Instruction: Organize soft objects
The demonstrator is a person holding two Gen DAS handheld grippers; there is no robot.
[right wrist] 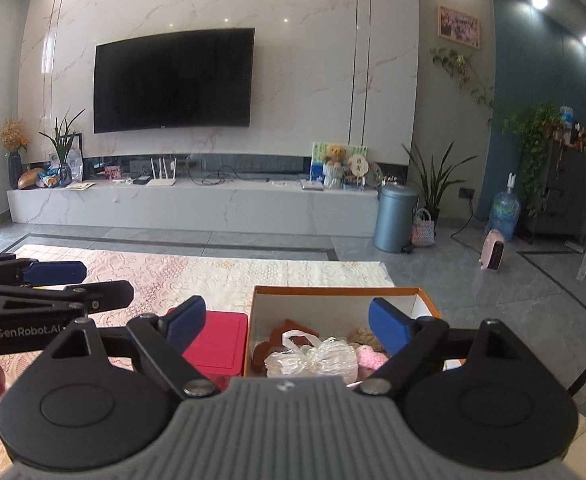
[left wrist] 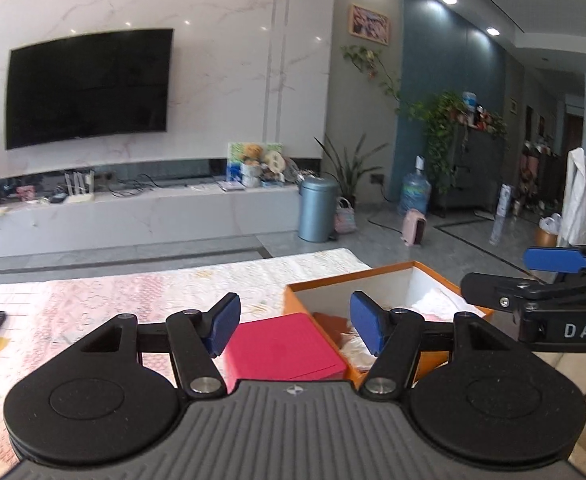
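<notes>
Lace-clothed table bears an orange box (soft things inside); both grippers' fingers gape, empty.

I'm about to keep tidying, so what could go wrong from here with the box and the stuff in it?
1. The soft items are piled near the box's front wall; dropping more there may spill them.
2. The red lid lies right beside the box and could get knocked.
3. Both tongs, left and right, sit close together and might collide.
</notes>
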